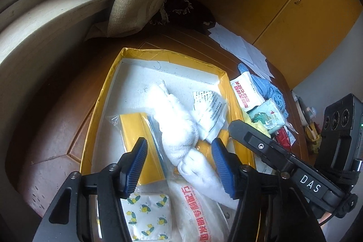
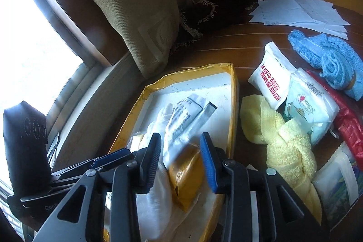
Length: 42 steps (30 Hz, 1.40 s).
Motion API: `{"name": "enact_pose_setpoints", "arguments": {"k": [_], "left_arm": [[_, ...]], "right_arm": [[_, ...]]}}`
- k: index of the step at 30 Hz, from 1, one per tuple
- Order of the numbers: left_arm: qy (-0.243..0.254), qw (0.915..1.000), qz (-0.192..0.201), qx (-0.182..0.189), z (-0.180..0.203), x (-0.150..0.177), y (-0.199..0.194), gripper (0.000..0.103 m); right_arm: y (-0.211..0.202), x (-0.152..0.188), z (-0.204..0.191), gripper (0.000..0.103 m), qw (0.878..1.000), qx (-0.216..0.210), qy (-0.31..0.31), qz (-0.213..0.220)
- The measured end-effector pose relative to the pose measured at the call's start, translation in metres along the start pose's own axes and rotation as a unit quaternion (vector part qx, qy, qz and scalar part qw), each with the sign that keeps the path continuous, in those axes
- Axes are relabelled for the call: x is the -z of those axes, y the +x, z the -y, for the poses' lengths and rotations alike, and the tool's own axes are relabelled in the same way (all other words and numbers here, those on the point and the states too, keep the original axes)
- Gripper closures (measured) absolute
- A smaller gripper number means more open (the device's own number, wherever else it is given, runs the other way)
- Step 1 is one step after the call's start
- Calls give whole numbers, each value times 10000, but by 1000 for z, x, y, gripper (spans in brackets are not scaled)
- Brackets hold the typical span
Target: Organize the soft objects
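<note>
Yellow-walled box [image 1: 103, 92] sits on a dark wooden table [image 1: 56, 119], part-filled with soft items.

Left wrist view: left gripper [image 1: 178, 165] hovers over the near half of the box, jaws apart, nothing pinched. A rolled white towel [image 1: 174, 124] runs lengthwise between the fingers without touching the pads. Only this view shows the yellow card in a clear bag [image 1: 133, 126] and the lemon-print tissue pack [image 1: 145, 217] at the near edge. The right gripper's body enters from the right.

Right wrist view: right gripper [image 2: 180, 160] is over the box, jaws apart; a white printed sachet [image 2: 181, 126] lies between the fingers, blurred, contact unclear. Only here is the yellow towel [image 2: 281, 146] fully seen, outside the box on its right, beside the green-and-white tissue pack [image 2: 308, 112], the white packet with red lettering [image 2: 270, 81] and a blue cloth [image 2: 329, 58].
</note>
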<state>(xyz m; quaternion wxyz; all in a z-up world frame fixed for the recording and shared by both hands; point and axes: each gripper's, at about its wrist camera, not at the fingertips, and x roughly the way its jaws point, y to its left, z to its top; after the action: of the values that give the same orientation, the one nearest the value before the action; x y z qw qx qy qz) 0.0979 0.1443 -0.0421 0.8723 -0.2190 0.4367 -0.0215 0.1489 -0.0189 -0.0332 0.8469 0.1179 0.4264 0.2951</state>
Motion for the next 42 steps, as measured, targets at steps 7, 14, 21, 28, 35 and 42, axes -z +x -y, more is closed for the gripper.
{"name": "enact_pose_setpoints", "arguments": {"k": [7, 14, 21, 28, 35, 42], "left_arm": [[31, 9996, 252, 94, 16, 22, -21, 29], [343, 9966, 696, 273, 65, 56, -41, 26], [648, 9944, 438, 709, 109, 77, -38, 26], [815, 9949, 195, 562, 130, 90, -27, 26], [897, 9941, 104, 595, 133, 98, -28, 26], [971, 9935, 80, 589, 129, 104, -32, 26]], "right_arm": [[-40, 22, 4, 47, 9996, -219, 46, 157], [-93, 51, 19, 39, 9980, -384, -111, 484], [-131, 77, 71, 38, 9969, -200, 316, 691], [-146, 101, 97, 38, 9968, 13, 476, 642], [-154, 109, 105, 38, 9961, 65, 576, 659], [-153, 113, 105, 38, 9963, 89, 580, 620]]}}
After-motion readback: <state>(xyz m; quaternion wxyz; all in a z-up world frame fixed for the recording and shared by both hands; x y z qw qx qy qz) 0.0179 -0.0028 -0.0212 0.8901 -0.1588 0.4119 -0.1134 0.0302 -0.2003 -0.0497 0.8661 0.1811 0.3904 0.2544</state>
